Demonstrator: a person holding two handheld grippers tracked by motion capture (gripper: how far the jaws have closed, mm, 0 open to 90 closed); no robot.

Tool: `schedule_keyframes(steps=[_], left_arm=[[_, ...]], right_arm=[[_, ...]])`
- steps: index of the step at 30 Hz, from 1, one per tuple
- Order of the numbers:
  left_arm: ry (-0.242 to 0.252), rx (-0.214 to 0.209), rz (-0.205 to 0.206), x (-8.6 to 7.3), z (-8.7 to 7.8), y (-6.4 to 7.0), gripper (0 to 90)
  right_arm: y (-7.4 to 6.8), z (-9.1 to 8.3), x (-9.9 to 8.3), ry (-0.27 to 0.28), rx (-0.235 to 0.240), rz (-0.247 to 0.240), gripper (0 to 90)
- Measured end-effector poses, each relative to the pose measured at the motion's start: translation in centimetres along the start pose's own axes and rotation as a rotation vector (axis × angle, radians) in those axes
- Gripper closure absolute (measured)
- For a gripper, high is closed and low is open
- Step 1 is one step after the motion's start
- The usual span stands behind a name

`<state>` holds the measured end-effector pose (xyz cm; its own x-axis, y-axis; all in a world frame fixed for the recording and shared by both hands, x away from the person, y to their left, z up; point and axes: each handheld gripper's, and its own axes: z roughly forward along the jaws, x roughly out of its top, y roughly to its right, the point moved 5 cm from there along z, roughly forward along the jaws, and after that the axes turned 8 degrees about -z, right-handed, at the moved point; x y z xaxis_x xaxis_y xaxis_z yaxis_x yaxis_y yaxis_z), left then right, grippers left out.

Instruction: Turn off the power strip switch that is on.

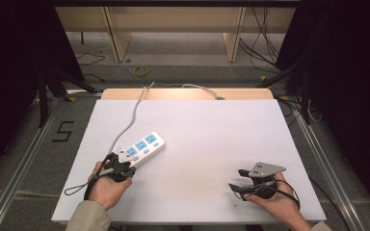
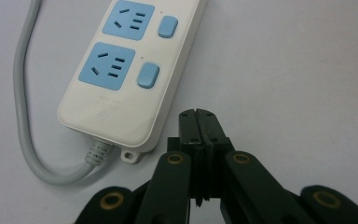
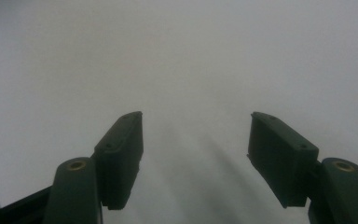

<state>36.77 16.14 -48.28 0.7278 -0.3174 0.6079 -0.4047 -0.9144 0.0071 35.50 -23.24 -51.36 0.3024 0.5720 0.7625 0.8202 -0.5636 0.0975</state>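
Observation:
A white power strip [image 1: 144, 146] with blue sockets lies on the white table [image 1: 207, 130], left of centre, and its grey cable [image 1: 134, 108] runs off toward the far edge. My left gripper [image 1: 131, 167] sits just beside the strip's cable end. In the left gripper view the black jaws of my left gripper [image 2: 199, 115] are pressed together with nothing between them, just right of the power strip [image 2: 126, 70] and its cable [image 2: 23, 121]. My right gripper [image 1: 237, 179] rests at the near right, far from the strip. In the right gripper view my right gripper [image 3: 196, 123] stands wide open over bare table.
A wooden board edge [image 1: 188, 93] shows behind the table. Beyond it on the floor are cables [image 1: 139, 70] and wooden furniture legs [image 1: 118, 38]. Metal rails [image 1: 24, 154] flank the table, with a "5" mark [image 1: 62, 131] at the left.

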Motion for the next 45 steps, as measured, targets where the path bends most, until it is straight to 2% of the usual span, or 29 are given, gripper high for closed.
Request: schedule_keyframes(steps=[27,45], left_arm=[[-0.004,0.008,-0.008,1.2,0.3,-0.3,89.9],[-0.014,0.015,-0.012,2.2,1.1,-0.2,89.9]], right_arm=[[0.0,0.0,0.0,0.003,0.002,-0.001,36.4],[-0.1,0.1,-0.1,-0.002,0.005,-0.009,36.2]])
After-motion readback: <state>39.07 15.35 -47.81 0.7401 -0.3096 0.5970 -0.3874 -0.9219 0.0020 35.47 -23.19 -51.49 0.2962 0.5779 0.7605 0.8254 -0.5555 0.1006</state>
